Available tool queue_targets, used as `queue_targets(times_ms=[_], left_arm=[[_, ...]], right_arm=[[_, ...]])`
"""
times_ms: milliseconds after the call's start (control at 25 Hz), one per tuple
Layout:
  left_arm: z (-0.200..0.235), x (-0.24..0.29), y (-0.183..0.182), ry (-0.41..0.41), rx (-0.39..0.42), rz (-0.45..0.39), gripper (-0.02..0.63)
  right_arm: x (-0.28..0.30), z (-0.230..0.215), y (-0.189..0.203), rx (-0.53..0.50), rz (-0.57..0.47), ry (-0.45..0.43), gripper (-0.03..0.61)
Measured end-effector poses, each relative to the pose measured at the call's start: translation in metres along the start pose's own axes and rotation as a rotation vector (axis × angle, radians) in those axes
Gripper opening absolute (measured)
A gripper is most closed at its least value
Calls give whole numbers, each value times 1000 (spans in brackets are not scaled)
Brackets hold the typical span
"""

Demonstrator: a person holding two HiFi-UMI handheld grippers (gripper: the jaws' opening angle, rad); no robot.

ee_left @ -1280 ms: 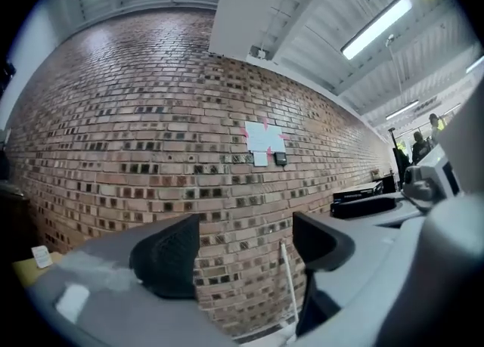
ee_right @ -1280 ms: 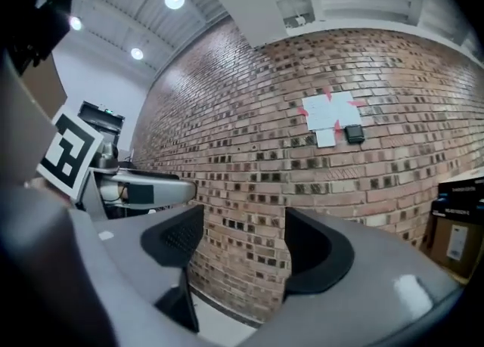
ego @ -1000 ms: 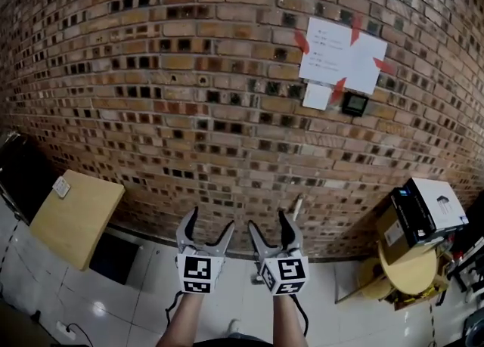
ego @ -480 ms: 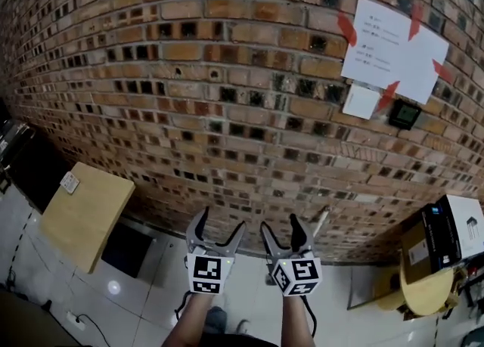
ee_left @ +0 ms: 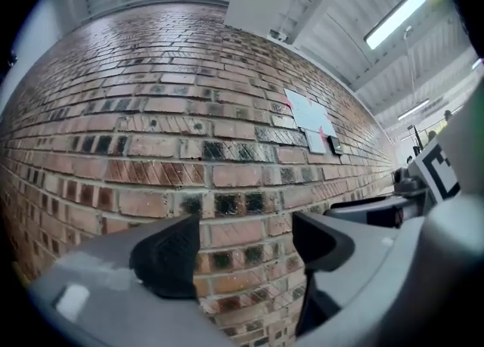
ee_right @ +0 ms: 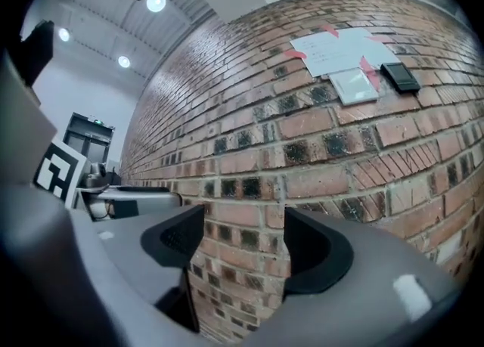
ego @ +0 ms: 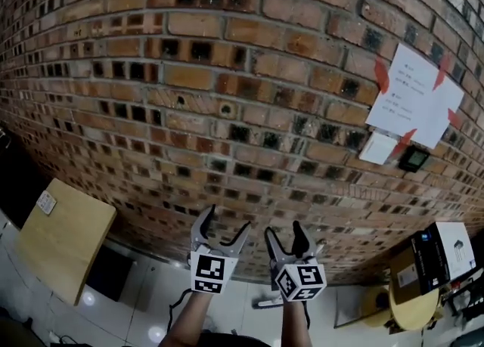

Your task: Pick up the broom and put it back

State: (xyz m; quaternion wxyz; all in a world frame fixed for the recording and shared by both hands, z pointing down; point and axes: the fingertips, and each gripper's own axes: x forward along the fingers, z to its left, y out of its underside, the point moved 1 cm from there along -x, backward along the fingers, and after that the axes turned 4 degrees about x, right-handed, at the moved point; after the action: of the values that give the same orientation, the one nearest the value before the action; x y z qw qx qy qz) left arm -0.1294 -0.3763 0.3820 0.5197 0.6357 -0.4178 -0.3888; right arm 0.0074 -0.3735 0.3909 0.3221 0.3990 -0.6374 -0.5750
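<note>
task: broom not yet grasped | grey left gripper (ego: 227, 218), grey right gripper (ego: 283, 228): jaws apart, empty | both facing red brick wall (ego: 227, 73)

Rough brick wall (ego: 227, 73), glossy floor tiles (ego: 130, 314) (matt paper sheets (ego: 420, 103))

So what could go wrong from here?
The left claw and right claw are open, empty and aimed level at the brick wall, which looks close, so their tips may strike brick. What looks like the broom handle leans just right of the right claw, mostly hidden behind it. Neither gripper view shows it, so a grab may miss or knock it sliding along the wall.
</note>
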Motion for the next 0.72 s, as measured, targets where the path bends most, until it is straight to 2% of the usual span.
queue_targets(times_ms=[120,200,400,560,720], left_arm=[[7,20,14,43,-10,9,387],[-6,36,25,111,1,26,387],[-80,63,32,318,37,47,362],[-149,81,35,478,46,62,362],[-219,93,48,629,34,86,356]], right_arm=[[-5,-10,6,-47,21,37,337],[-18,-32,12,-55,34,91,337],[-76,-92,37,-62,94,261,334],[-140,-138,67,12,148,409,334],[-202,-182,92,36,211,547,334]])
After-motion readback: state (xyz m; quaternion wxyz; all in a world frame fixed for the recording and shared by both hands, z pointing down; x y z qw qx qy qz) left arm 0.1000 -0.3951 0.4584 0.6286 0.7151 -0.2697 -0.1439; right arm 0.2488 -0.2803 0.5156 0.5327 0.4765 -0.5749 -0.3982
